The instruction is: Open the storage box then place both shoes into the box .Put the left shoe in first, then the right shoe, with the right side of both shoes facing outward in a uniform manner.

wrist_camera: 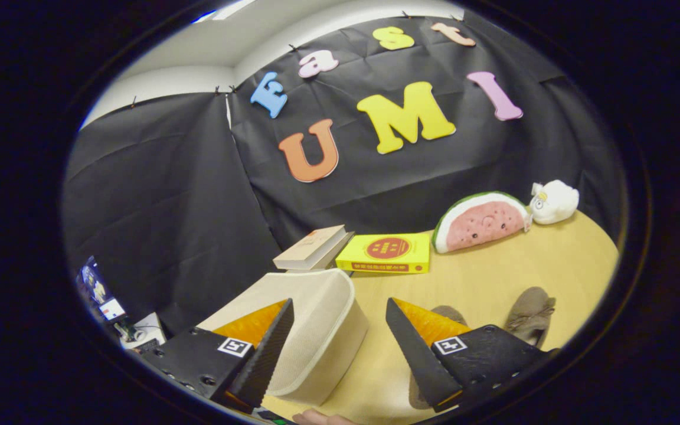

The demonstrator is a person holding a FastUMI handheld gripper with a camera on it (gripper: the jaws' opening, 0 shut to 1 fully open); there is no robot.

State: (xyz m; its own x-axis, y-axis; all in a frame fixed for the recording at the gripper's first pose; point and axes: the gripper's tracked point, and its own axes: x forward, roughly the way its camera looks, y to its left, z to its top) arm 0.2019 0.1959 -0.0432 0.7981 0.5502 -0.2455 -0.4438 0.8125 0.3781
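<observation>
Jaws spread wide, holding nothing; closed storage box [316, 327] lies on the desk [493, 277] against the left jaw, shoes [529, 313] beyond the right. Best to catch the lid's near edge squarely, then lift slowly

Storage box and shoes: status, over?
Gripper open, holding nothing. Storage box lid shut, between the fingers, nearer the left one. Shoes on the table beyond the right finger. Nothing blocking the box.
</observation>
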